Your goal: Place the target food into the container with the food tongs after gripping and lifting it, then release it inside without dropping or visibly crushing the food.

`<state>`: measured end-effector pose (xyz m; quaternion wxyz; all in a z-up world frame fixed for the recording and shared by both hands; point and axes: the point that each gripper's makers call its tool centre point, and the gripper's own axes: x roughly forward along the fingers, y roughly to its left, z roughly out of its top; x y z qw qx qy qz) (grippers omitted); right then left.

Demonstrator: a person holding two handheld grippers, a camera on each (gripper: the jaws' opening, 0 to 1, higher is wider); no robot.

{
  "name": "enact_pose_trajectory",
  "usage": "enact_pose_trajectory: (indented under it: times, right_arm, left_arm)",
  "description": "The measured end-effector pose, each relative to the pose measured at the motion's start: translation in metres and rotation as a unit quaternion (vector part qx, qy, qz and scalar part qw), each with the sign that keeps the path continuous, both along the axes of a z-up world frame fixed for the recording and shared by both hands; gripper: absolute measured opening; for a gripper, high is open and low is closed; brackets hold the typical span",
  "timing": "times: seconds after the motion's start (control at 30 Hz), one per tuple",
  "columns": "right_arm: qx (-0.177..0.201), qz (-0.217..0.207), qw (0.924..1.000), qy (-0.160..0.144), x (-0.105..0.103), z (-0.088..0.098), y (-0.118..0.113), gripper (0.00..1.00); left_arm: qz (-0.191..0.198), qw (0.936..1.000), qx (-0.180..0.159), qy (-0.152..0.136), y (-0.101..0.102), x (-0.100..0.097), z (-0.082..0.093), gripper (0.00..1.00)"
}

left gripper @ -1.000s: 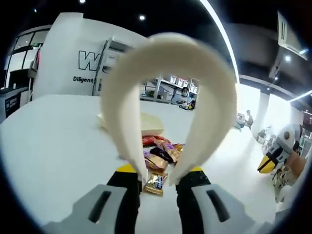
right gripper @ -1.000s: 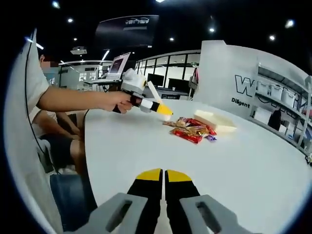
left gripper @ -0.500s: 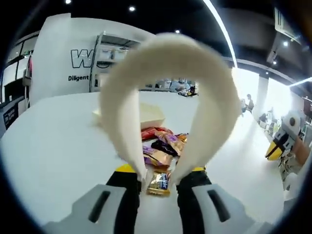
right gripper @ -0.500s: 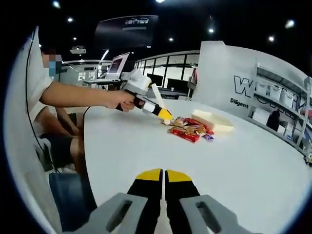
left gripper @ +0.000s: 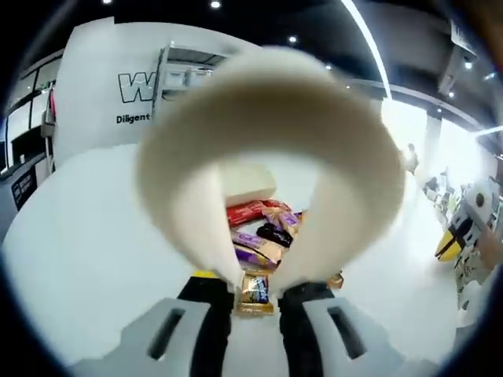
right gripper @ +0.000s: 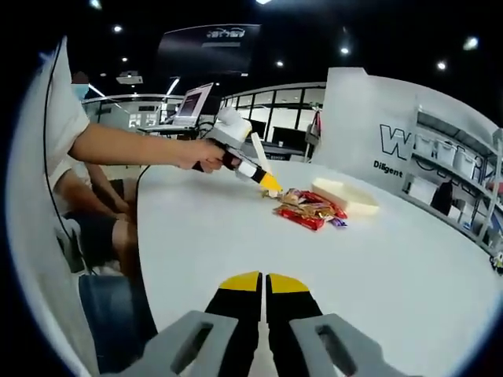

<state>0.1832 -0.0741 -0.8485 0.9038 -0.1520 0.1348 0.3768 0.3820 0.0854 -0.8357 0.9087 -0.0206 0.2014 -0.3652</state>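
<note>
Left tongs (left gripper: 255, 292): clamped on cream food tongs (left gripper: 267, 157), tips straddling gold snack packet (left gripper: 255, 289) at near edge of pile on white surface (left gripper: 86, 236). Container (right gripper: 346, 197) beyond pile. Right tongs (right gripper: 265, 284): together, idle. Advised: gentle, centred squeeze before lifting.

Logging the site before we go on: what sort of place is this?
Probably an open office or showroom: a white table, a lettered white wall with shelving, and glass-walled rooms under ceiling spotlights.
</note>
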Motion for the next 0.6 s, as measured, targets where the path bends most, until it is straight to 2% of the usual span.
enact_pose_trajectory:
  times: [0.03,0.17,0.3,0.37,0.4,0.5,0.6]
  right_arm:
    - [0.000,-0.001,1.0000,0.002,0.000,-0.001,-0.001,0.00]
    - [0.001,-0.003,1.0000,0.005,-0.001,-0.003,-0.001,0.00]
    - [0.000,-0.002,1.0000,0.005,0.000,-0.006,0.001,0.00]
    - [0.004,-0.001,1.0000,0.005,0.000,-0.006,0.002,0.00]
    - [0.005,-0.002,1.0000,0.006,0.000,-0.004,0.003,0.00]
    - [0.001,0.000,1.0000,-0.004,0.000,0.000,0.002,0.00]
    - [0.005,-0.007,1.0000,0.000,0.002,0.000,-0.004,0.00]
  left_arm:
    - [0.010,0.9998,-0.014,0.002,0.003,0.003,0.007,0.20]
    - [-0.001,0.9998,0.001,-0.020,0.003,0.005,0.020,0.21]
    - [-0.014,0.9998,-0.007,-0.015,-0.006,0.008,0.031,0.21]
    - [-0.016,0.9998,-0.002,-0.011,-0.010,0.011,0.030,0.20]
    - [-0.022,0.9997,0.011,-0.003,-0.011,0.010,0.024,0.21]
    - [-0.024,0.9992,0.026,-0.019,-0.011,0.010,0.019,0.22]
    - [-0.023,0.9993,0.021,-0.020,-0.011,0.011,0.022,0.23]
